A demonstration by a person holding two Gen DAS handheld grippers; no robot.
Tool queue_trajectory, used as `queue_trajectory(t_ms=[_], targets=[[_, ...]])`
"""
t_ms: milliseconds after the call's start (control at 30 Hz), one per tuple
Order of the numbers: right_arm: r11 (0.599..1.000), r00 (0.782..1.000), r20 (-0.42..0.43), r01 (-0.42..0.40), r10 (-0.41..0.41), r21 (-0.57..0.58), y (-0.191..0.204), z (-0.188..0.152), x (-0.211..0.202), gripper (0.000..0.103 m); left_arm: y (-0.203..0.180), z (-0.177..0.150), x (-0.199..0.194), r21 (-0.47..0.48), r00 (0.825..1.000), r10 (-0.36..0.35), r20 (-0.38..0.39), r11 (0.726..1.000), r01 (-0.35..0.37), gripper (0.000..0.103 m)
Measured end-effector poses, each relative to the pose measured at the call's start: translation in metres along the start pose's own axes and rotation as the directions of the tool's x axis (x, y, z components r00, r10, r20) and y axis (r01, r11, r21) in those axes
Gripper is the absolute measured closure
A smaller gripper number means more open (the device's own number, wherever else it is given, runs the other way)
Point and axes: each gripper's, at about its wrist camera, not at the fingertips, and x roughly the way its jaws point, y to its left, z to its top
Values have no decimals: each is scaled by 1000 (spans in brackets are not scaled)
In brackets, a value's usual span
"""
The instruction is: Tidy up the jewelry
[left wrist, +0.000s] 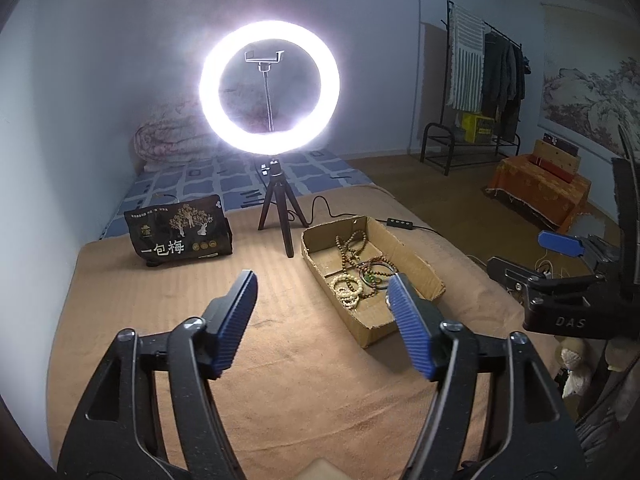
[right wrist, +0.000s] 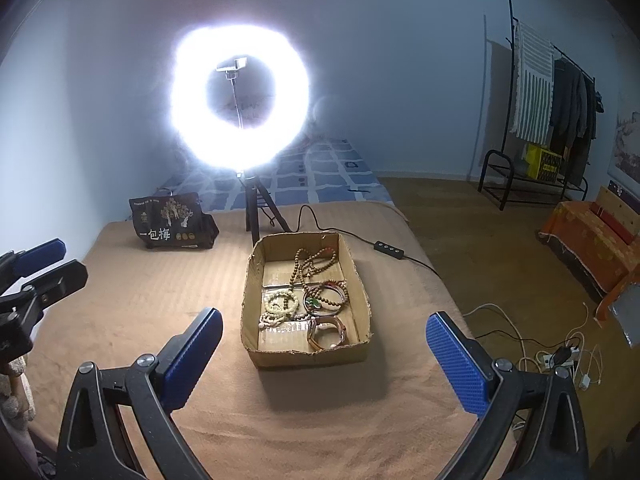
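A: Where's the jewelry?

B: All in the cardboard box on the tan blanket, bead strands at the far end, bangles near.

A: And the grippers?

B: The left gripper and right gripper both have fingers apart, holding nothing. They hang short of the box, likely because sorting looks finished.

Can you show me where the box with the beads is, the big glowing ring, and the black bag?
cardboard box (right wrist: 362, 280): right wrist view, right wall.
ring light (left wrist: 269, 30): left wrist view, top of glowing ring.
black bag (left wrist: 178, 228): left wrist view, printed front.
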Motion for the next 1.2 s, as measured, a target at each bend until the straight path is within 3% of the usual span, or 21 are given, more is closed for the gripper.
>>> queue_trajectory(t_ms=[267, 467, 633, 1200], targets=[[1000, 1000, 16, 15, -14, -26, 9, -3, -3, 0, 3, -6, -9, 6, 1000, 4, 8, 1000, -4, 10], [999, 999, 20, 29, -28, -40, 13, -5, -1, 0, 6, -8, -16, -1, 1000, 19, 16, 1000, -19, 2], [999, 999, 22, 31, -31, -36, 14, -5, 0, 0, 5, -9, -15, -13, 998, 59, -2, 998, -59, 1], [998, 999, 17, 38, -37, -42, 15, -5, 1, 0, 1, -10, -12, 3, 999, 41, -27, 999, -41, 0]])
